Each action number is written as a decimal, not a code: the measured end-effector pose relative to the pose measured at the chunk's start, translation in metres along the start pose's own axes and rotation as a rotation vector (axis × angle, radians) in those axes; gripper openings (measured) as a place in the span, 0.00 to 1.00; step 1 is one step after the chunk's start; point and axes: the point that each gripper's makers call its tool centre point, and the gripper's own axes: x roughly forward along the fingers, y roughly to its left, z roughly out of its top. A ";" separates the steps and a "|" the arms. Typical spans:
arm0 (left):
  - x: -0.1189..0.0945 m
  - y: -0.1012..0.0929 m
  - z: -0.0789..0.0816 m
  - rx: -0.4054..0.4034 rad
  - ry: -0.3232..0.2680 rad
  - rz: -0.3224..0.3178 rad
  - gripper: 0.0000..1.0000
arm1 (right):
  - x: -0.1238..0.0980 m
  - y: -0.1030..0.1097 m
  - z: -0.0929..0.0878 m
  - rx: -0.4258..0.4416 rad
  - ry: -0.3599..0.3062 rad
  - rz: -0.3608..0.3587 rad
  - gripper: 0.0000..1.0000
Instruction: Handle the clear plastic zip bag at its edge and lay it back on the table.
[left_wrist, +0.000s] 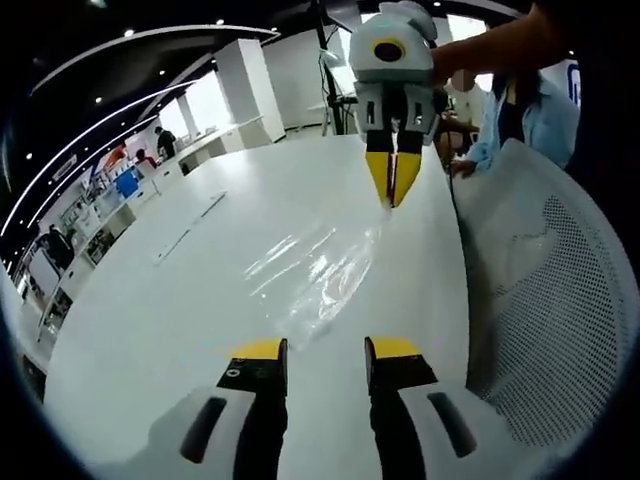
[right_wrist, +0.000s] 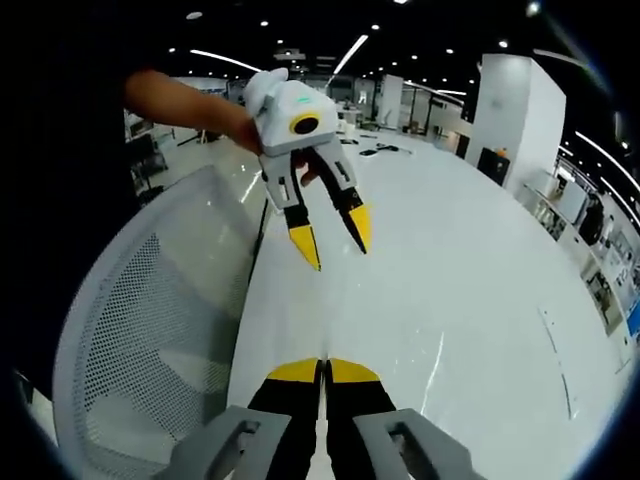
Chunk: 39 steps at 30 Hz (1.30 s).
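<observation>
Between the two grippers, on the glossy white table (left_wrist: 200, 300), the clear plastic zip bag (left_wrist: 318, 270) lay mostly flat, crinkled and catching highlights. In the left gripper view its long axis ran from just ahead of the left gripper's (left_wrist: 322, 352) yellow fingertips (left_wrist: 258, 349) up toward the right gripper (left_wrist: 393, 180), so one narrow end pointed at each tool. The far end rose slightly off the table to meet the right gripper's tips.

The left gripper's jaws stood spread, with a clear gap between them, and the near edge of the bag lay just beyond the tips, not touching them as far as could be told. In the right gripper view this same tool (right_wrist: 333, 238) hung above the table with its two yellow-tipped fingers apart and nothing between them.

The right gripper's fingers were pressed together. In the left gripper view they came to a single point at the raised far edge of the bag and appeared to pinch it. In the right gripper view the closed tips (right_wrist: 323, 370) left only a thin line between them; the film itself could not be made out there.

Whether the bag held anything could not be told; it looked flat.

A white mesh-backed chair (left_wrist: 560, 290) stood just beside the table edge, on the side of the right gripper's fingers. A person in a light blue shirt (left_wrist: 540, 120) sat past it.
</observation>
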 end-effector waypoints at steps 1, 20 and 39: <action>0.001 0.002 0.000 0.003 -0.001 0.001 0.27 | 0.000 0.001 0.000 0.000 0.000 0.002 0.00; -0.002 0.005 0.001 0.097 0.013 -0.017 0.06 | -0.006 0.003 0.003 0.019 -0.013 0.021 0.00; -0.004 -0.008 0.003 0.129 0.020 -0.073 0.00 | -0.006 -0.001 -0.003 0.050 0.006 0.006 0.02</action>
